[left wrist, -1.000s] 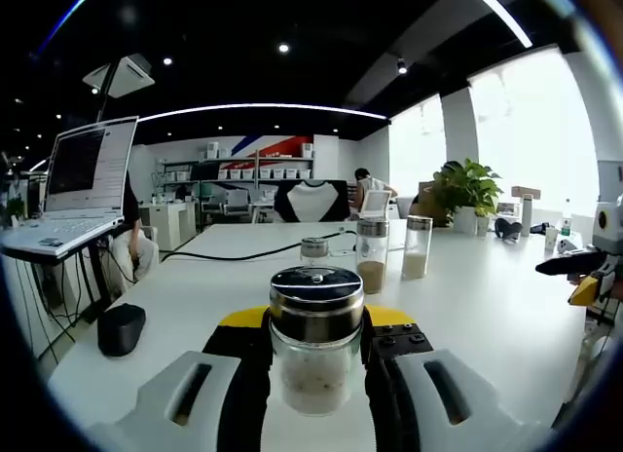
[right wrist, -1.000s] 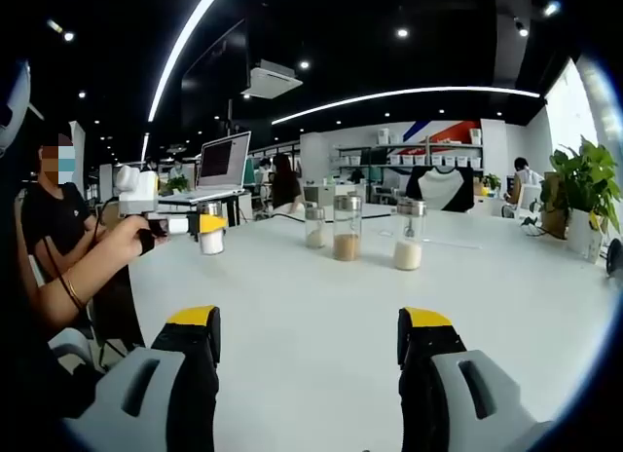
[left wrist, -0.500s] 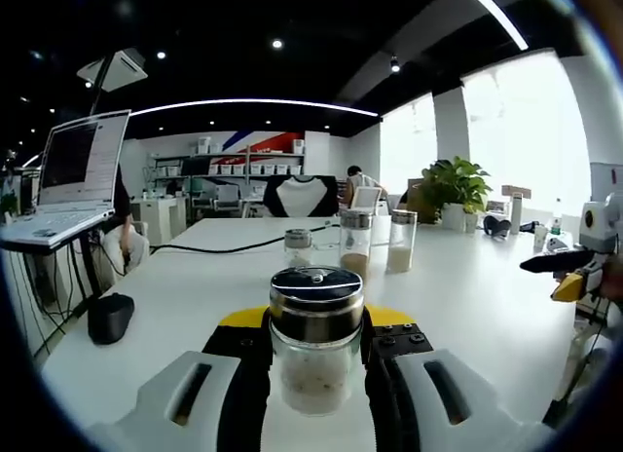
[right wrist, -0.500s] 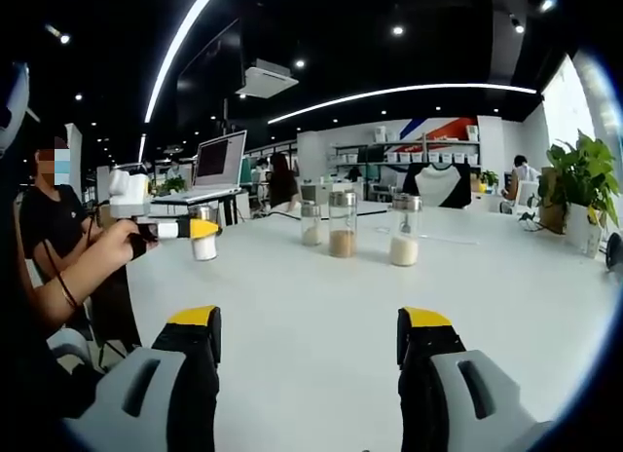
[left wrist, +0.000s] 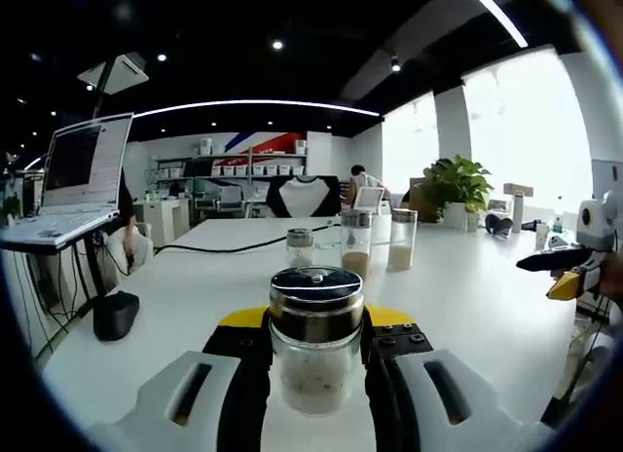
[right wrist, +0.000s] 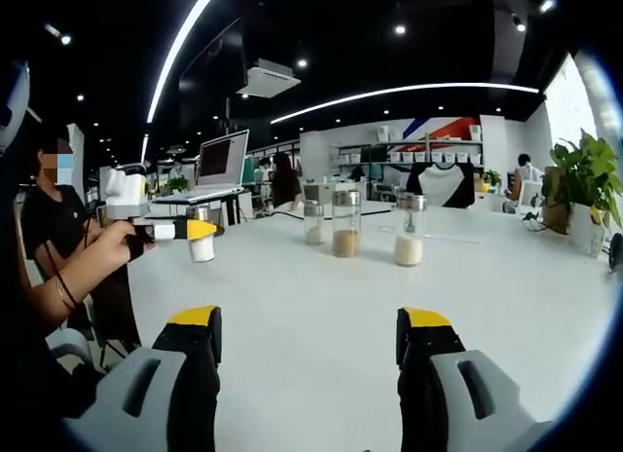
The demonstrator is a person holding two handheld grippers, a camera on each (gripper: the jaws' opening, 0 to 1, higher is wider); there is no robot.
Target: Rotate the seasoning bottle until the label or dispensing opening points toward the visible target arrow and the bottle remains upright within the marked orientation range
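A glass seasoning bottle (left wrist: 315, 347) with a metal cap and pale grains stands upright between the jaws of my left gripper (left wrist: 315, 359), which is shut on it above the white table (left wrist: 467, 306). In the right gripper view the same bottle (right wrist: 202, 240) shows at the left, held by the left gripper (right wrist: 201, 230) in a person's hand (right wrist: 109, 249). My right gripper (right wrist: 307, 340) is open over the bare table (right wrist: 311, 296), with nothing between its jaws. It also appears at the right edge of the left gripper view as the right gripper (left wrist: 568, 277).
Three more bottles stand in a row mid-table: a short one (left wrist: 300, 247), one with brown powder (left wrist: 355, 242) and one with white grains (left wrist: 401, 240). A laptop (left wrist: 73, 184) on a stand and a black mouse (left wrist: 115, 316) are at the left. A potted plant (left wrist: 458, 191) stands far right.
The left gripper view has shifted slightly sideways, so the background moved a little. The bottle stays held in the left jaws. The right gripper has barely moved.
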